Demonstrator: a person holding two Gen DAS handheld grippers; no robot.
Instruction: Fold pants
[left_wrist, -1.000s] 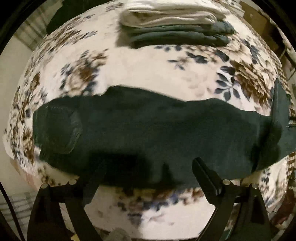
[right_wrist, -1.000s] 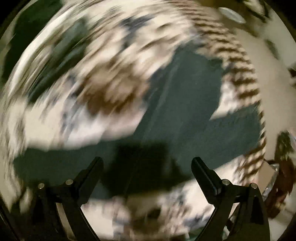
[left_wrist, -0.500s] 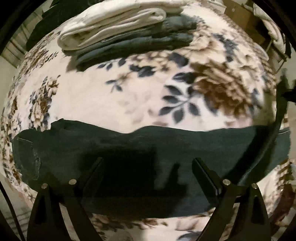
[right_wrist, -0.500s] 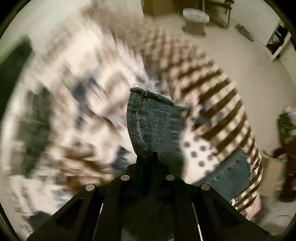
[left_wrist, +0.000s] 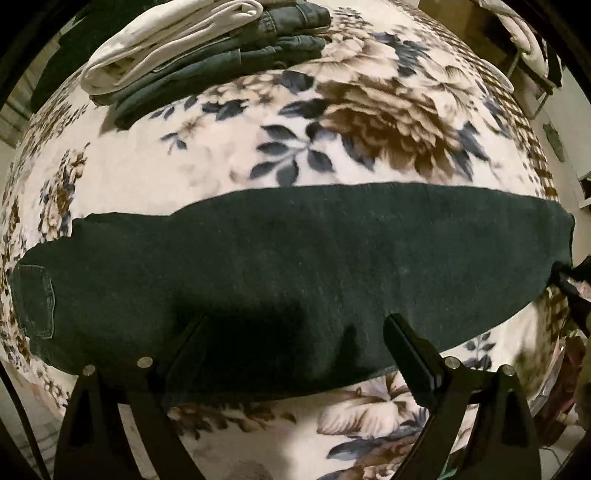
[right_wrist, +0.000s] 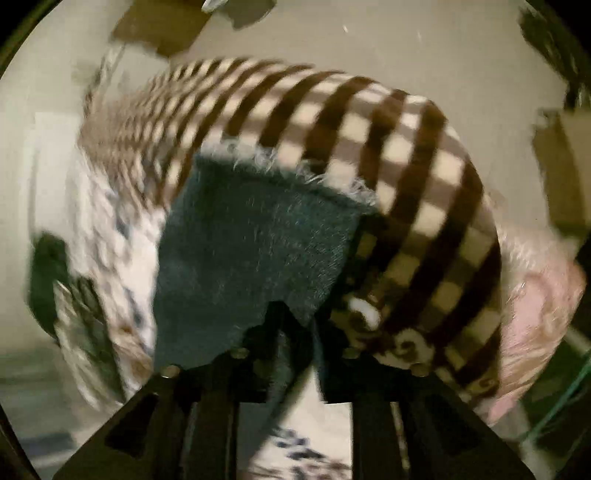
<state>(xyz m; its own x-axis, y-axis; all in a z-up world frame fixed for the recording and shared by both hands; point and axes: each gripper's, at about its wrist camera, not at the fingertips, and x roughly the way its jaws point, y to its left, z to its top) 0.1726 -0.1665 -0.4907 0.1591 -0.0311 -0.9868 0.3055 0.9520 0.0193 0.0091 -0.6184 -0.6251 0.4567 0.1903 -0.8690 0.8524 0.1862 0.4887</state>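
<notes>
A plush floral blanket (left_wrist: 229, 155), cream with brown blooms and slate-blue leaves, is covering the bed ahead of the left claw (left_wrist: 295, 347); its far right border is turning into a brown-and-cream check (right_wrist: 406, 177). Pale floor and blurred room furniture are showing beyond the bed's edge in the right wrist view.

The dark pants (left_wrist: 295, 266), a matte, heavy denim-like cloth, are lying stretched in a long flat band across the blanket just ahead of the left claw, a stitched back pocket (left_wrist: 35, 299) sitting at the far left end. The left claw is hovering with its fingers spread apart over the near edge of the cloth, gripping nothing.

The right claw (right_wrist: 284, 325) is pinched together on the pants' leg end, whose frayed whitish hem (right_wrist: 295, 166) is standing up ahead of it.

Farther ahead of the left claw, a stack of folded clothes (left_wrist: 207, 55) is resting, a cream garment on top of grey-blue jeans.
</notes>
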